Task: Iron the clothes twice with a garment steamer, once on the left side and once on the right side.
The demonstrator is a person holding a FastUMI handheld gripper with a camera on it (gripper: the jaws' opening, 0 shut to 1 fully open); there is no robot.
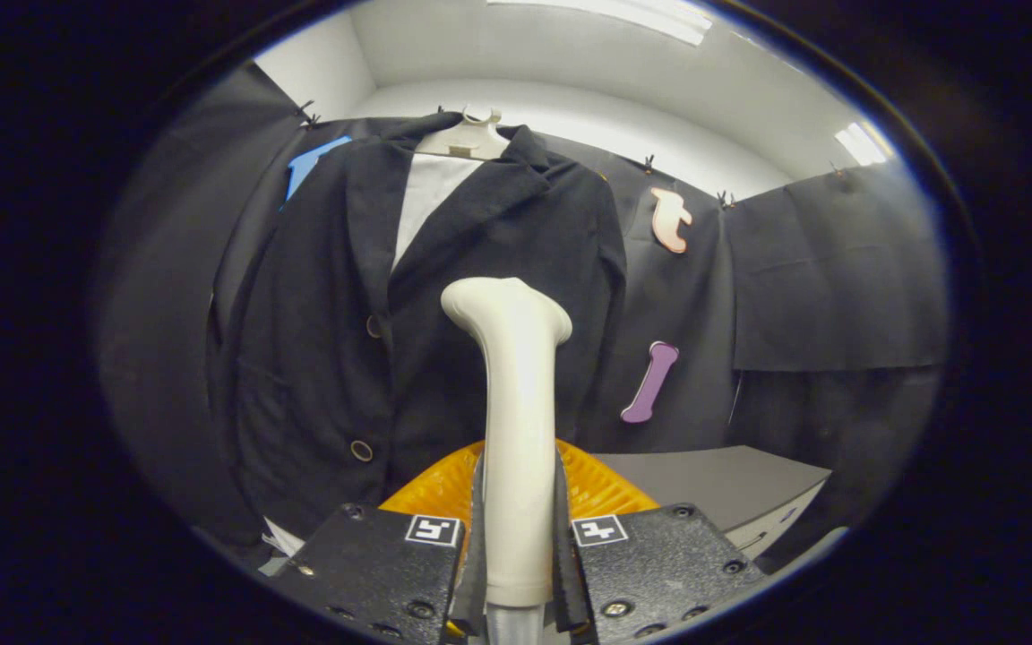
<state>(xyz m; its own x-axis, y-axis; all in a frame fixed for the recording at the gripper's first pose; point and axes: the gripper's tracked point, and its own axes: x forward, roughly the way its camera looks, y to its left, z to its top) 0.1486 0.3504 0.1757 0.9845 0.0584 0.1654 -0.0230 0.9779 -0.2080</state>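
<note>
The gripper (516,546), at bottom centre, pinches the garment steamer (516,394) by its handle, head raised before the dark jacket (408,313) hanging centre-left of the frame, so a pass looks about to start, needing the head brought against one front panel.

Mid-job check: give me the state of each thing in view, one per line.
Gripper: shut on the steamer handle.
Steamer: held upright between the fingers, head toward the jacket; contact unclear.
Jacket: hanging on a hanger, front closed, two buttons showing.
Hanger: hung at the top of the booth wall.
</note>
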